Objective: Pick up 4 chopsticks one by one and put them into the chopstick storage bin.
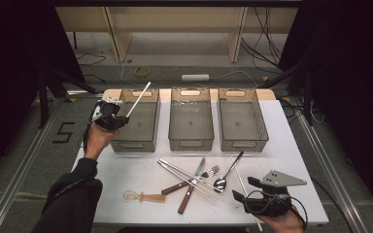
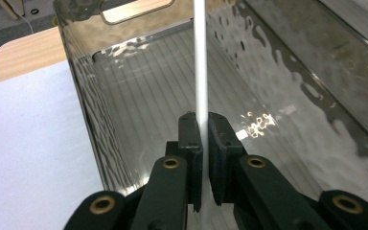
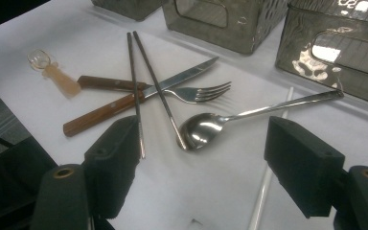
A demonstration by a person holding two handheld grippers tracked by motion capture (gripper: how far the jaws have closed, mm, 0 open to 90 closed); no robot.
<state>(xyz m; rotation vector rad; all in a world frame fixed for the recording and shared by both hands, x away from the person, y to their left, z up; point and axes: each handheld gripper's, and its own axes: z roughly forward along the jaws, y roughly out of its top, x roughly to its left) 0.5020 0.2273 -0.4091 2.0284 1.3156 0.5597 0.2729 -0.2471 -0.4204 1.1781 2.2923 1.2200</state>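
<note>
White tabletop point(image 1: 126, 189) w/ light wood strip along far edge; grey floor, cables and wooden furniture legs beyond, dark surrounds. Three clear bins in a row at far edge: left bin point(image 1: 138, 141), middle bin point(image 1: 191, 141), right bin point(image 1: 243, 141). Cutlery heap near front-centre: chopsticks point(image 1: 184, 175), knife point(image 1: 192, 187), fork point(image 1: 201, 175), spoon point(image 1: 227, 172); plastic spoon point(image 1: 143, 196) to its left. Left tongs point(image 1: 119, 118), clenched on white chopstick point(image 1: 138, 99), held above left bin's near-left corner, stick angled up over the bin. Right tongs point(image 1: 245, 190), released, low at front-right edge, aimed at heap; second white chopstick point(image 3: 268, 177) lies between jaws, untouched.
</note>
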